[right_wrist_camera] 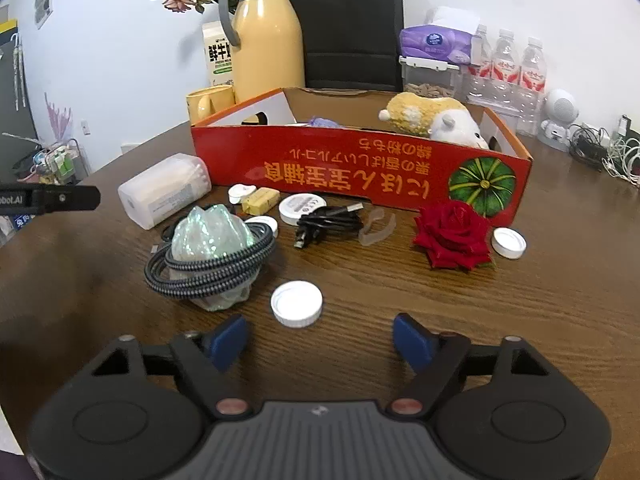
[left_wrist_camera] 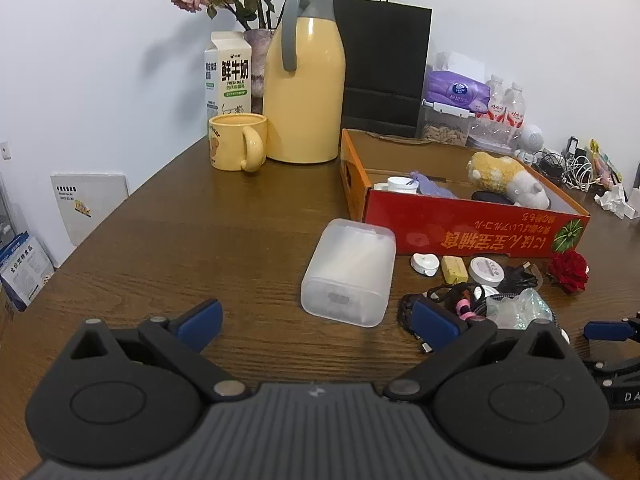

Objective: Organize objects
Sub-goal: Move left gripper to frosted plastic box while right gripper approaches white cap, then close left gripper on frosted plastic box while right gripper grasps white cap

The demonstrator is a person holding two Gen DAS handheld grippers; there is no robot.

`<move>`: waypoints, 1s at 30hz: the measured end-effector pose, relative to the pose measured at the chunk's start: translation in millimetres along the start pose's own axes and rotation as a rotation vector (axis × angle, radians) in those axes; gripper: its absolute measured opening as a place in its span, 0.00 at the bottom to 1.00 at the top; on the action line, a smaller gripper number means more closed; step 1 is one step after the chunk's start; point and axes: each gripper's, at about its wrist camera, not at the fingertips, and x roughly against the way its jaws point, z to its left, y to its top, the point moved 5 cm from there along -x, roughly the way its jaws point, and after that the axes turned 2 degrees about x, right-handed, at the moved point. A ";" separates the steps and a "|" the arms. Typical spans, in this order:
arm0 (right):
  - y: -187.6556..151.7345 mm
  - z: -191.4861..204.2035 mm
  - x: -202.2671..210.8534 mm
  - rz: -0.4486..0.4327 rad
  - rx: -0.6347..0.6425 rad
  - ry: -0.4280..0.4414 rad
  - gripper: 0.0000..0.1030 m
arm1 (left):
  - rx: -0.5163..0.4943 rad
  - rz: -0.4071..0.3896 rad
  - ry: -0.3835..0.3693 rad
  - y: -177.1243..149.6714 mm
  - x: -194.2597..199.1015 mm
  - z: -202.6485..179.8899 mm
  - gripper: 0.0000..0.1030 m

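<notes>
Right gripper point(right_wrist_camera: 320, 340) agape and empty over white cap point(right_wrist_camera: 296, 303) near worktop front edge, left gripper point(left_wrist_camera: 316, 326) likewise spread by frosted case point(left_wrist_camera: 349, 272); approach step, next needs closing on cap, then red box point(right_wrist_camera: 360, 168).

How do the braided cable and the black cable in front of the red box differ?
The braided cable is grey-black woven, thick, and coiled in wide loops around a crumpled iridescent wrapper. The black cable is smooth, thinner, and bundled into a tight, compact bunch lying alone. Both rest on the table, outside the red box.
</notes>
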 end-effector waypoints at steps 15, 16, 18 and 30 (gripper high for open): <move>8.3 4.9 -3.9 -0.029 0.047 0.038 0.26 | -0.008 0.027 0.012 2.0 -16.0 0.0 1.00; 9.2 3.1 -3.7 -0.031 0.045 0.031 0.26 | -0.014 0.026 0.013 3.4 -16.9 -0.9 1.00; 11.1 -1.9 -1.8 -0.040 0.035 0.023 0.26 | -0.026 0.023 0.010 6.3 -18.7 -3.2 1.00; 25.8 -27.7 5.0 -0.104 -0.015 -0.036 0.26 | -0.091 0.072 0.008 27.0 -56.4 -21.0 1.00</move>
